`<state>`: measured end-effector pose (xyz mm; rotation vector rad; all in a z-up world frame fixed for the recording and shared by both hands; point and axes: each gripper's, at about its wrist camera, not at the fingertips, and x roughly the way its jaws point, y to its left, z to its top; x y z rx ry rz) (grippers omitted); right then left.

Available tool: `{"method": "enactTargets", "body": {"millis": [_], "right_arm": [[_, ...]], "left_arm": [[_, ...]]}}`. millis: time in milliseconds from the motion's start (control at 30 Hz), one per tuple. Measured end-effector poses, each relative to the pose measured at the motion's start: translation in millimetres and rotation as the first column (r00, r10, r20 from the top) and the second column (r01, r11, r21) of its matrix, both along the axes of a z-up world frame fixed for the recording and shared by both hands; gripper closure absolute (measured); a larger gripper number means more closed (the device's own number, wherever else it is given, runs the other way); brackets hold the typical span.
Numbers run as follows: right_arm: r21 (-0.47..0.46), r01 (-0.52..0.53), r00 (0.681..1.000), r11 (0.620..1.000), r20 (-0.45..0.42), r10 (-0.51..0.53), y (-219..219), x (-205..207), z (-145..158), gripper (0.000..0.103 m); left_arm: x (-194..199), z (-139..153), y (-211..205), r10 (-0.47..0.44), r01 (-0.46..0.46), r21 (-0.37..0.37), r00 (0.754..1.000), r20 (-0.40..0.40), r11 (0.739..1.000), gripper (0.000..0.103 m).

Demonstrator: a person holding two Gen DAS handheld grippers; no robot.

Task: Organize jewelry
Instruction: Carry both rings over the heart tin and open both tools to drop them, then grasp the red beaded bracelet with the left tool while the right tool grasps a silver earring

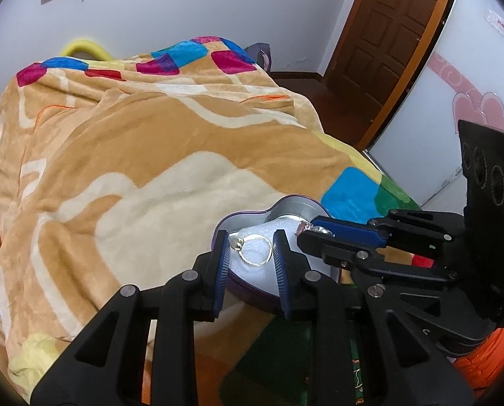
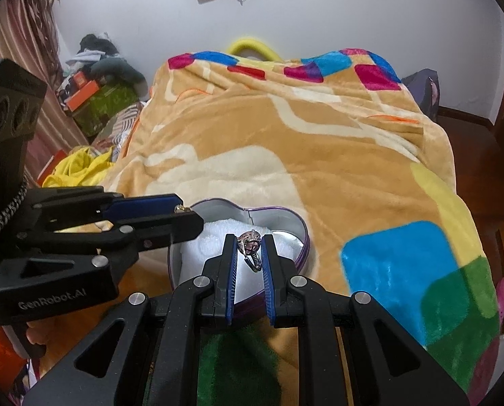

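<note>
A heart-shaped purple tin (image 1: 287,204) (image 2: 287,215) lined with white padding sits on the blanket-covered bed. My left gripper (image 1: 251,242) hovers over the tin and is shut on a thin gold ring (image 1: 256,249), whose hoop spans its two fingers. It also shows in the right wrist view (image 2: 181,210), entering from the left. My right gripper (image 2: 248,247) is shut on a silver ring with a pink stone (image 2: 250,244) above the tin's padding. In the left wrist view, the right gripper (image 1: 306,230) comes in from the right, holding that ring at its tip.
A tan fleece blanket (image 1: 143,155) (image 2: 319,149) with coloured squares covers the bed. A brown door (image 1: 387,34) stands at the right. Clothes and boxes (image 2: 96,88) are piled at the far left by a curtain. A yellow garment (image 2: 76,167) lies beside the bed.
</note>
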<state>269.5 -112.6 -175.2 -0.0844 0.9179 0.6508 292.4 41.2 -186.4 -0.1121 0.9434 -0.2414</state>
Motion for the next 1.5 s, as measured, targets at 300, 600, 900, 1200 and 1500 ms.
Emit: {"method": "enactTargets", "body": {"millis": [300, 600, 900, 1200, 1500], "right_arm": [[-0.025, 0.004, 1.0, 1.0, 0.016, -0.003, -2, -5, 12, 0.088], [-0.024, 0.036, 0.995, 0.999, 0.095, -0.033, -14, -29, 44, 0.088], [-0.005, 0.084, 0.984, 0.996, 0.159, -0.082, -34, -61, 71, 0.08], [-0.007, 0.125, 0.981, 0.992, 0.153, -0.122, -50, -87, 66, 0.072], [-0.039, 0.149, 0.986, 0.988, 0.077, -0.146, -65, -107, 31, 0.072]], "left_arm": [[-9, 11, 4, 0.006, -0.006, 0.0, 1.0, 0.018, 1.0, 0.077], [-36, 37, 3, 0.031, -0.034, 0.039, 0.997, 0.073, 0.999, 0.075], [-70, 54, -3, 0.031, -0.036, 0.046, 0.995, 0.096, 0.998, 0.071], [-100, 37, -14, 0.015, -0.017, 0.061, 0.999, 0.04, 0.998, 0.071], [-117, -2, -20, 0.013, -0.01, 0.049, 0.998, -0.059, 0.999, 0.071]]}}
